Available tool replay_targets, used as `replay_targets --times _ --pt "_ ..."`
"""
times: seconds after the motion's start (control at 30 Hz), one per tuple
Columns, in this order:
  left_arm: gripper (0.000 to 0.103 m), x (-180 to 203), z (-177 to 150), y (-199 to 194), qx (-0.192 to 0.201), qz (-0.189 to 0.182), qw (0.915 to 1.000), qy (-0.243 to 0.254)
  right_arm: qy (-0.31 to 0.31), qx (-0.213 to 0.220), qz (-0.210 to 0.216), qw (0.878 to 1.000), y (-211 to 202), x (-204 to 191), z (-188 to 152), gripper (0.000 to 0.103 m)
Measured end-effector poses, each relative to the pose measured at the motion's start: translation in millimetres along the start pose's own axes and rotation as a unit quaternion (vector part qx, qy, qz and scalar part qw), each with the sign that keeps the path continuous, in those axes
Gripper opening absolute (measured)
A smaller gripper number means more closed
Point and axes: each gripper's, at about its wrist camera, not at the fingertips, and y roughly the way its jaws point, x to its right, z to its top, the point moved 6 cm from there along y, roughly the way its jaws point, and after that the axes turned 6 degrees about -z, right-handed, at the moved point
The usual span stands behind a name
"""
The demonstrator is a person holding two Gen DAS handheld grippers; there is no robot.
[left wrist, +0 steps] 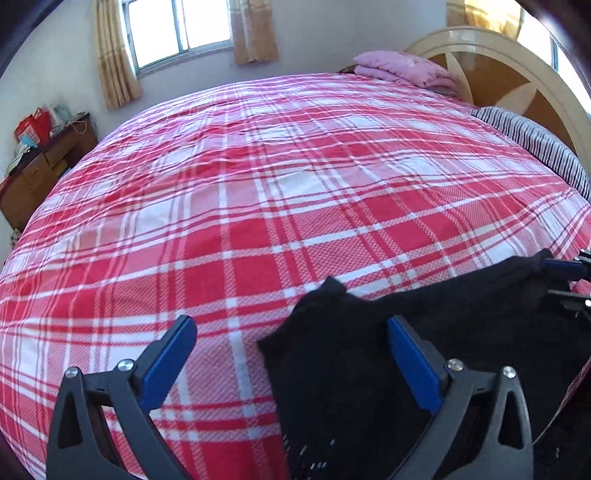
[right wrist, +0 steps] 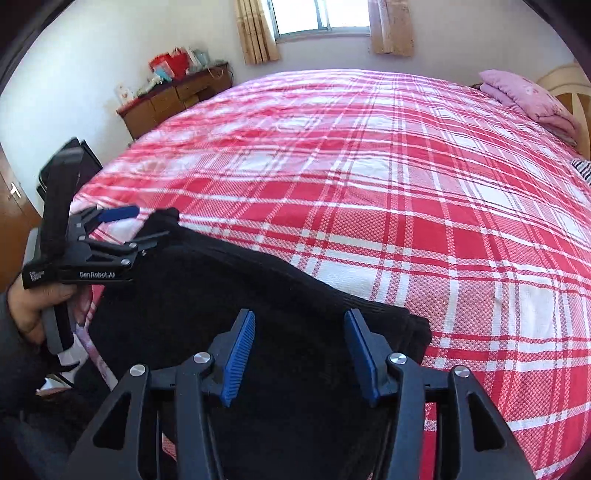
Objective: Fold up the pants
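Daylight from a window (left wrist: pixel 177 29) at twelve o'clock falls over a wide bed (left wrist: pixel 258 184) dressed in a red and white plaid sheet, and that sheet fills most of both my views. At two o'clock in my left view a folded pink blanket (left wrist: pixel 406 70) sits near the curved wooden headboard (left wrist: pixel 517 74), with a striped pillow (left wrist: pixel 535 144) just below it. A wooden dresser (left wrist: pixel 33 177) loaded with red bags stands at nine o'clock against the wall.

The black pants (right wrist: pixel 229 302) lie at the near edge of the bed, at six o'clock in my right view and between four and six o'clock in my left view, with one corner pointing up toward the middle of the sheet.

My left tool (left wrist: pixel 291 354) stands released, its blue pads set wide; the left pad hangs over bare plaid and the right pad over the dark cloth, and nothing is pinched between them. In my right view that same tool shows at nine o'clock, held in my left hand (right wrist: pixel 33 306), at the far end of the pants.

My right tool (right wrist: pixel 299 350) is half spread above the pants. Black fabric shows between its pads, but I think they are not pressing on it; the cloth is too dark there for me to be sure.
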Motion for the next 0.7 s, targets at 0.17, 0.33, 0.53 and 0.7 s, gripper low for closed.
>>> replay_targets --times 0.17,0.33,0.53,0.7 --pt "0.103 -7.3 -10.6 -39.3 0.013 0.002 0.9997 0.018 0.023 0.034 -0.016 0.999 -21.3 13.0 -5.1 0.053" --pt "0.103 -24.4 -28.3 -57.9 0.008 0.012 0.9995 0.027 0.067 0.035 -0.036 0.996 -36.4 37.5 -15.1 0.053" --pt "0.103 -21.6 -48.6 -52.5 -0.007 -0.018 0.9996 0.021 0.098 0.016 -0.051 0.994 -40.7 56.1 -39.9 0.053" --pt "0.103 -10.7 -56.2 -34.3 -0.014 -0.037 0.9991 0.014 0.147 0.007 -0.024 0.989 -38.5 73.5 -57.8 0.056"
